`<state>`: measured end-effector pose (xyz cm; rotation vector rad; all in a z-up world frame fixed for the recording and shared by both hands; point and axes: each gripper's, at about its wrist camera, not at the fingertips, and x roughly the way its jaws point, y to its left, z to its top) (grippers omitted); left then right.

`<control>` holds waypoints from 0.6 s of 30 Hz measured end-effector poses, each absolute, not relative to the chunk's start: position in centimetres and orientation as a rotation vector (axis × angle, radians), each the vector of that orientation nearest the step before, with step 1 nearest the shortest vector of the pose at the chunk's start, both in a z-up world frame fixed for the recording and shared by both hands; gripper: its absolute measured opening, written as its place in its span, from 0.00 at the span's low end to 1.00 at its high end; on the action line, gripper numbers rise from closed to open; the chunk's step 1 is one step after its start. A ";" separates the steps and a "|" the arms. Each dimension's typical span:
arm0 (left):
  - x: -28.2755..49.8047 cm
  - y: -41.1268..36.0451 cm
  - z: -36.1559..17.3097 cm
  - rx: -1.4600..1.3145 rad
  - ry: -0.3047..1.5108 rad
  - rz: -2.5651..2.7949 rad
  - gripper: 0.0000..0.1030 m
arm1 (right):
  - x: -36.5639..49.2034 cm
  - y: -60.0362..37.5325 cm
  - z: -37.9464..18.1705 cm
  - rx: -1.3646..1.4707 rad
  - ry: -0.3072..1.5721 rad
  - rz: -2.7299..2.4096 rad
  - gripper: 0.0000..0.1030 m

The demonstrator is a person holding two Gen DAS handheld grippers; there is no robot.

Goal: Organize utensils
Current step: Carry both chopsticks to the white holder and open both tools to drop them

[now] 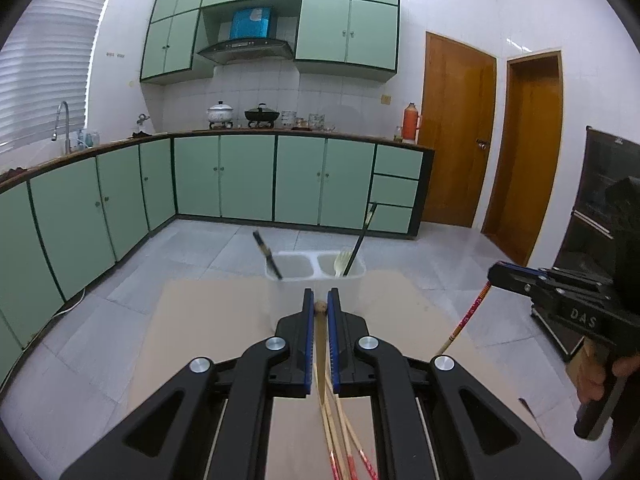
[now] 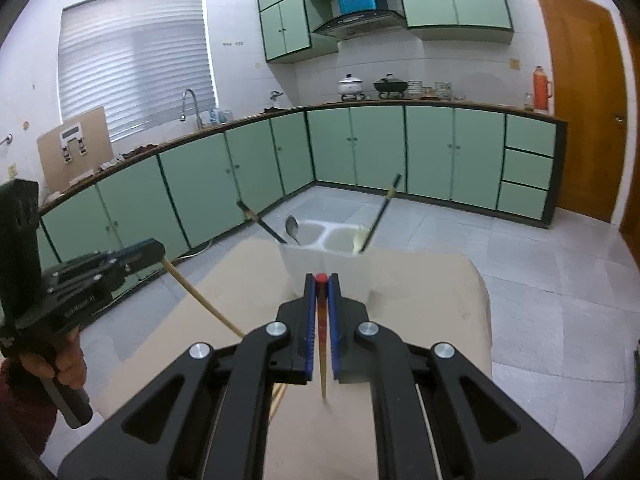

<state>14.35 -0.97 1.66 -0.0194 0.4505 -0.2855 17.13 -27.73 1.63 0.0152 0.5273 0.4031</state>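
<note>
Left gripper [image 1: 320,305], jaws closed on a plain chopstick [image 1: 321,364] above loose chopsticks [image 1: 344,440] on the table [image 1: 208,320]. Beyond: white two-compartment holder [image 1: 316,270] with a fork [image 1: 341,264]. At right, right gripper [image 1: 493,274] clamps a red-patterned chopstick [image 1: 466,318].

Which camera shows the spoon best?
The right wrist view. There the spoon shows its shiny bowl sticking up from the left side of the white holder, beside a dark chopstick. The left wrist view shows no spoon; in that compartment only the chopstick is visible.
</note>
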 end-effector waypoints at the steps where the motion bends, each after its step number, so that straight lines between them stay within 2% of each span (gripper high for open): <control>1: 14.6 -1.0 2.0 -0.018 0.447 -0.288 0.06 | 17.3 -27.6 1.9 0.014 0.528 0.411 0.05; 7: 15.8 -1.0 4.6 -0.019 0.404 -0.315 0.06 | 19.8 -26.6 5.3 -0.024 0.498 0.445 0.05; 18: 21.4 -2.0 12.0 -0.005 0.180 -0.280 0.06 | 26.7 -26.0 11.2 -0.008 0.350 0.394 0.05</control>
